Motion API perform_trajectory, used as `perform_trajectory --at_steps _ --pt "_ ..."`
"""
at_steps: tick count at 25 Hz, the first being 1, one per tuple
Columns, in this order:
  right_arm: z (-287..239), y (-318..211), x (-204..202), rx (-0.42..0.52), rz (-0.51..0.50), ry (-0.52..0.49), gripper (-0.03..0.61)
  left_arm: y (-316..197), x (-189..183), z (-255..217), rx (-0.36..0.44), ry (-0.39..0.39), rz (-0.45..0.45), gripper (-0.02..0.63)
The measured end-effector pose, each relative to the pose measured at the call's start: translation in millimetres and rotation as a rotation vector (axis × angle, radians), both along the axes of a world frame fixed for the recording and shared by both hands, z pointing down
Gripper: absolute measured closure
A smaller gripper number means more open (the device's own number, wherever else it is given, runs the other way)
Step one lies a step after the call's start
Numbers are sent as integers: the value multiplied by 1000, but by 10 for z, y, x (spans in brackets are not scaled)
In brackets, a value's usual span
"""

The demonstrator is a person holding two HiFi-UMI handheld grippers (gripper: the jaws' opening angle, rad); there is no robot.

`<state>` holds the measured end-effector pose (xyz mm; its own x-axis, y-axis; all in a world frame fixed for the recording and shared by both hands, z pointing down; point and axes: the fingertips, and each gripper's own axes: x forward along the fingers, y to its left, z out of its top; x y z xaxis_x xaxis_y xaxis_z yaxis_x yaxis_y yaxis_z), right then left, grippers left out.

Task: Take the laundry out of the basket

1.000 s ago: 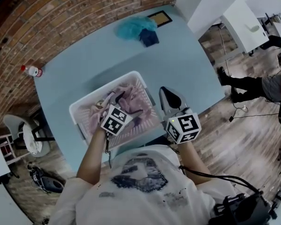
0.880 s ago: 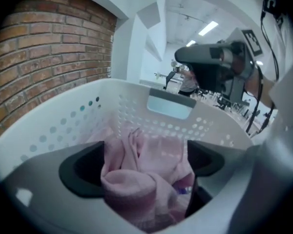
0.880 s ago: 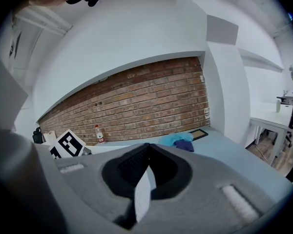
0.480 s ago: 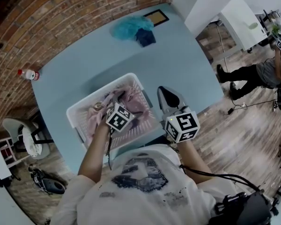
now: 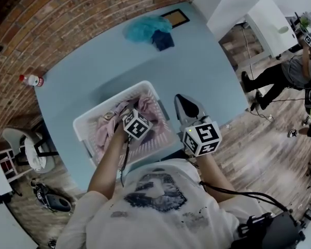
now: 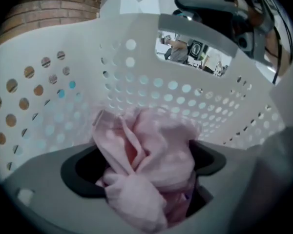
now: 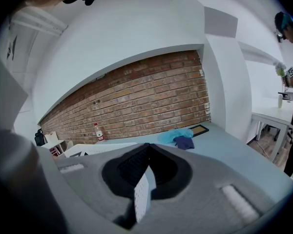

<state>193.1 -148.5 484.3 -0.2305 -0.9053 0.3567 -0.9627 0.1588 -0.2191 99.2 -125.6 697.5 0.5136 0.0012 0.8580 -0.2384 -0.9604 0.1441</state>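
Left gripper down in the basket, pink laundry between its spread jaws.

My left gripper (image 6: pixel 144 165) points steeply down into the white perforated basket (image 5: pixel 85 121), and its jaws have just been opening; they now stand wide apart with a crumpled bunch of pink laundry (image 6: pixel 149 147) sitting between them, not pinched as far as I can see. The laundry lies inside the basket, which sits on the near part of the light blue table (image 5: pixel 197 71). My right gripper (image 7: pixel 145 165) hangs just beside the basket's right end with its jaws together and nothing between them. At the table's far end I see a teal cloth (image 5: pixel 144 29) touching a dark blue cloth (image 5: pixel 164 40), well apart from the basket.
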Motion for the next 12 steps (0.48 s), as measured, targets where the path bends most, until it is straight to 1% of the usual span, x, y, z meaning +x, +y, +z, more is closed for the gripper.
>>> perform_trajectory --at_steps 3,4,5,6,9,12 --pt "12 -5 5 -2 -3 -1 580 -33 -24 113 21 -48 9 86" --pt "10 -3 17 -1 -2 -1 581 -71 -38 142 41 -66 2 117" --pt "6 0 34 0 0 0 580 -111 -49 160 66 -82 -6 172" --pt "0 6 54 1 2 0 580 -138 -56 172 87 -94 -11 204" --pt "-4 38 114 1 11 -2 580 -137 -85 215 110 -115 -12 266" --pt "2 56 149 -2 17 -12 580 -141 -89 136 129 -99 -9 342"
